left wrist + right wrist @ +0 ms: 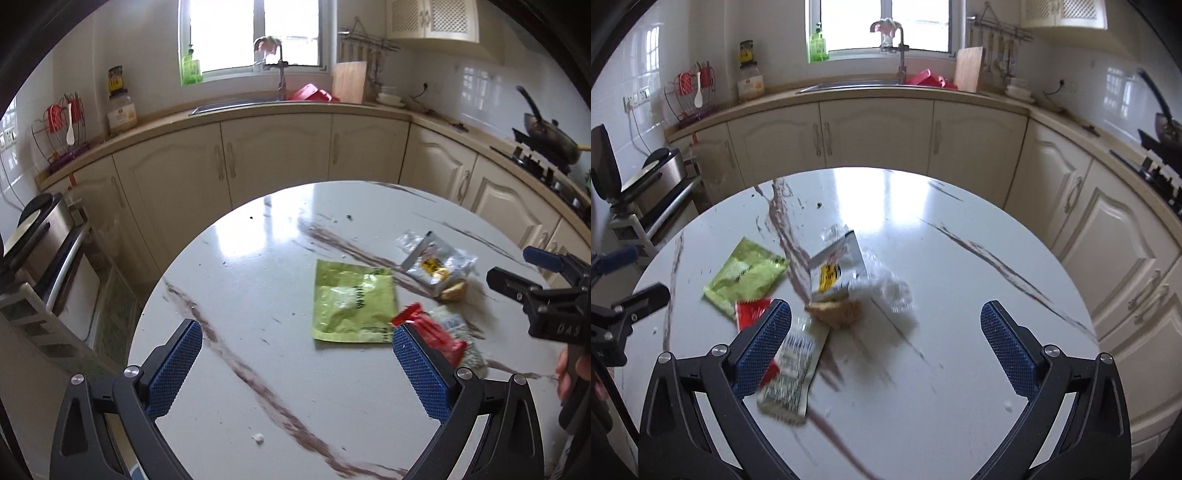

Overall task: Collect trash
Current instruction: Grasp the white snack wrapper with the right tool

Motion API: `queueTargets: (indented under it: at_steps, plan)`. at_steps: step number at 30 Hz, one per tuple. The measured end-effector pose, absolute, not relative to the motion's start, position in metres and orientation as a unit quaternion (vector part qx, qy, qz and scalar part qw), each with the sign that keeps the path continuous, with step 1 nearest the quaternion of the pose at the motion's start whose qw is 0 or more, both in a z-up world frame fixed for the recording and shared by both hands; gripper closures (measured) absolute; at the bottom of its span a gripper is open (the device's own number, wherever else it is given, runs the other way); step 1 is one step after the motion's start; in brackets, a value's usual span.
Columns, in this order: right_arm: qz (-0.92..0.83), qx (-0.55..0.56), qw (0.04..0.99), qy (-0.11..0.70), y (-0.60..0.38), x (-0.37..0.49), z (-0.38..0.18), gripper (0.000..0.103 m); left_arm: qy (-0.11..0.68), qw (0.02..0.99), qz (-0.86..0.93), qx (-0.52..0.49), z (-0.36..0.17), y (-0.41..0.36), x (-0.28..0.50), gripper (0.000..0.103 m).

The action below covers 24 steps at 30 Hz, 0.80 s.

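Trash lies on a round white marble table (pixel 258 266) (pixel 960 266). A green packet (pixel 351 301) (pixel 744 275) lies flat. A silver and yellow wrapper (pixel 436 264) (pixel 838 269) lies beside a piece of bread (pixel 453 292) (pixel 836 312). A red wrapper (pixel 430 330) (pixel 751 312) overlaps a pale printed packet (pixel 461 334) (pixel 792 373). My left gripper (pixel 297 363) is open and empty above the table, left of the pile. My right gripper (pixel 886 350) is open and empty above the pile; it also shows in the left wrist view (pixel 517 273).
Cream kitchen cabinets (pixel 277 155) curve behind the table, with a sink (pixel 236 103) under a window. A wok on a stove (pixel 550 140) stands at the right. A metal appliance (pixel 40 236) stands on a rack at the left. A small white crumb (pixel 258 438) lies near the table's front.
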State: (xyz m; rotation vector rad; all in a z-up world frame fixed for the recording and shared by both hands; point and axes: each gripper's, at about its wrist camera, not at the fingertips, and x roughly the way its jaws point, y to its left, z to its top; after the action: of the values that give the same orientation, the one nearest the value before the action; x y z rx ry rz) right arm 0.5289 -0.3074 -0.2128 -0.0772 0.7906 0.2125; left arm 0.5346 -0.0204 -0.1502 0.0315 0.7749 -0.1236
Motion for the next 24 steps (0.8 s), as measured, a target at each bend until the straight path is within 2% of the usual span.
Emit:
queueTargets:
  at_steps: [6,10,11,13,14,15,17,22,24]
  plan:
    - [0.145,-0.026,0.907,0.395,-0.296,0.571,-0.216,0.007,0.388,0.920,-0.054,0.017,-0.153,-0.015,0.576,0.002]
    - [0.182,0.019,0.889,0.419,-0.295,0.599,-0.219,0.012,0.386,0.920,-0.059,0.020,-0.157,-0.020,0.578,0.002]
    - [0.182,0.017,0.887,0.425,-0.293,0.603,-0.222,0.017,0.387,0.920,-0.060,0.021,-0.158,-0.022,0.578,0.002]
    - [0.175,-0.007,0.882,0.437,-0.287,0.610,-0.229,0.034,0.385,0.920,-0.069,0.025,-0.160,-0.025,0.570,0.002]
    - [0.176,-0.020,0.880,0.441,-0.284,0.610,-0.232,0.048,0.385,0.920,-0.070,0.029,-0.161,-0.028,0.570,0.002]
    - [0.176,-0.035,0.877,0.445,-0.278,0.608,-0.235,0.054,0.388,0.918,-0.071,0.034,-0.162,-0.030,0.571,0.002]
    - [0.177,-0.061,0.878,0.441,-0.270,0.601,-0.235,0.057,0.390,0.917,-0.074,0.037,-0.166,-0.033,0.564,0.002]
    - [0.207,-0.073,0.880,0.421,-0.260,0.579,-0.219,0.058,0.392,0.916,-0.082,0.032,-0.171,-0.037,0.561,0.002]
    - [0.225,-0.076,0.873,0.425,-0.255,0.573,-0.216,0.062,0.395,0.915,-0.083,0.031,-0.173,-0.035,0.556,0.002]
